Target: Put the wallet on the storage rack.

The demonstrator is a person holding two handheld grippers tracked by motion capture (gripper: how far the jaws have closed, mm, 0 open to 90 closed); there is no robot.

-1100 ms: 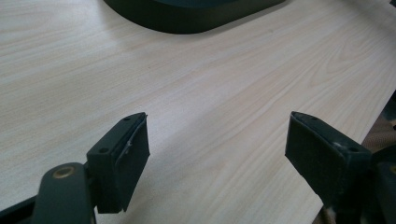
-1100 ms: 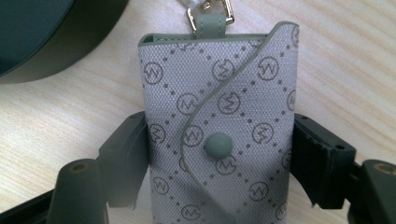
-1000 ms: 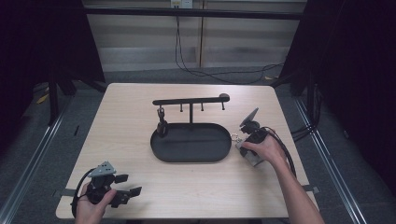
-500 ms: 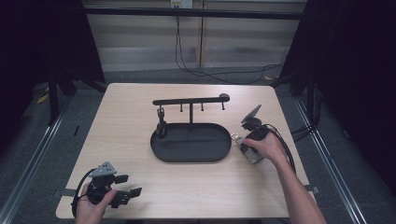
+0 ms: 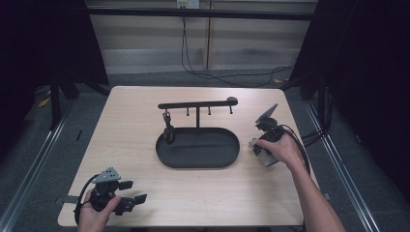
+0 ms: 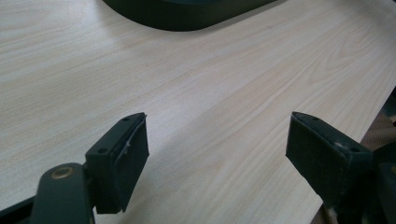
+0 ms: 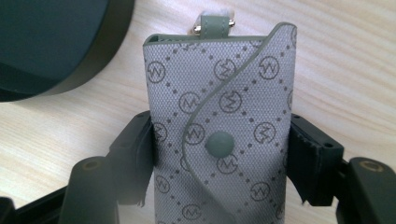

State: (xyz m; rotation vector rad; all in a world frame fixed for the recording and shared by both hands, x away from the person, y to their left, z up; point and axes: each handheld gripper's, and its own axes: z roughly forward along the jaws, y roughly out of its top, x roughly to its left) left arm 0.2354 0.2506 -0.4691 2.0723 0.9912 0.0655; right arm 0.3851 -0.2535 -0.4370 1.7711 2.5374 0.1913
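Note:
A grey pouch with a diamond pattern, a flap and a green snap stands between the jaws of my right gripper, and both pads press on its sides. In the high view this gripper holds the pouch just off the table, right of a black oval tray. A post in the tray carries a bar with hooks, and a small dark item hangs from the leftmost hook. My left gripper rests near the front left corner, open. Only bare wood lies between its pads.
The tray's edge lies ahead of the left gripper, and its rim is close beside the pouch. The light wooden table has dark floor and metal rails around it. A cable loops from the right gripper.
The right hand has risen slightly with the pouch in its jaws. The left hand and gripper have stayed where they were.

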